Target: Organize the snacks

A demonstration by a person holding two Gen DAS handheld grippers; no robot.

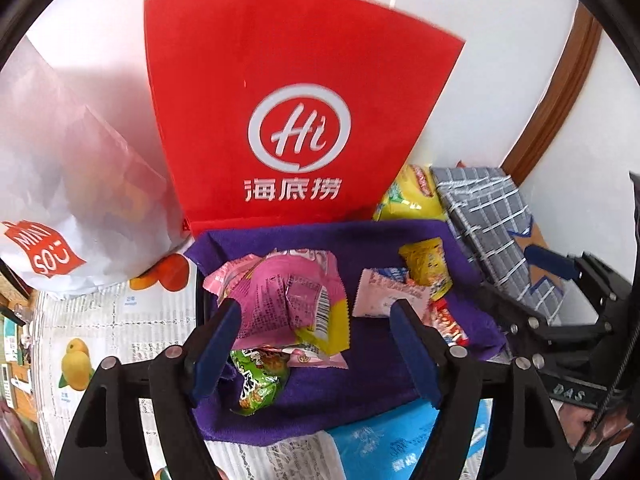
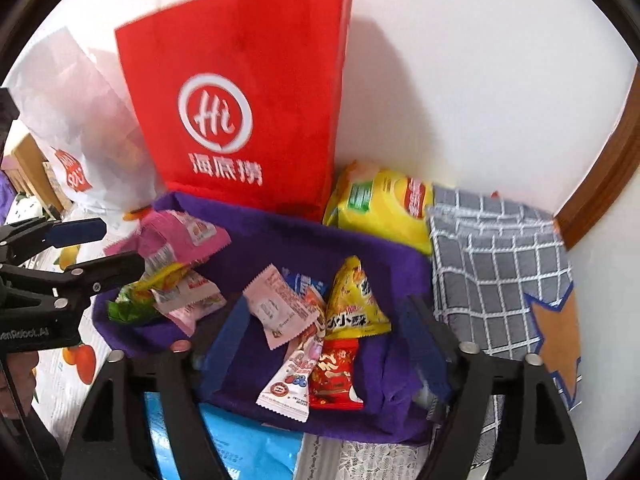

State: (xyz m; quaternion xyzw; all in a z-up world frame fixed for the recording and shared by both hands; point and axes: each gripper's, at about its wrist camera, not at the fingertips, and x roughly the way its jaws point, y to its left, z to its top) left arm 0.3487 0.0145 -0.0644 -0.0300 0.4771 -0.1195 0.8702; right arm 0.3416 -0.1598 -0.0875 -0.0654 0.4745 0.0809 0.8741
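Blue-padded left gripper [image 1: 316, 344] stands wide and empty, straddling a crumpled pink snack packet [image 1: 286, 300] in the purple cloth-lined tray [image 1: 376, 380]. The right gripper [image 2: 326, 344], equally wide and empty, hovers over a yellow triangular pouch [image 2: 352, 304]. Light, crinkly, slippery wrappers likely crush easily; pinching a sealed edge looks safest.

A home is suggested: a surface [image 1: 120, 312] covered with a fruit-printed lace cloth is set against a plain white wall [image 2: 460, 80], with wooden door trim [image 2: 608, 176] seen at 3 o'clock. Retail carrier bags, a red paper bag [image 1: 280, 80] at 12 o'clock and a white bag [image 1: 72, 184] at 9 o'clock, are stood against the wall, and a grey checked cloth [image 2: 492, 276] is laid at 3 o'clock.
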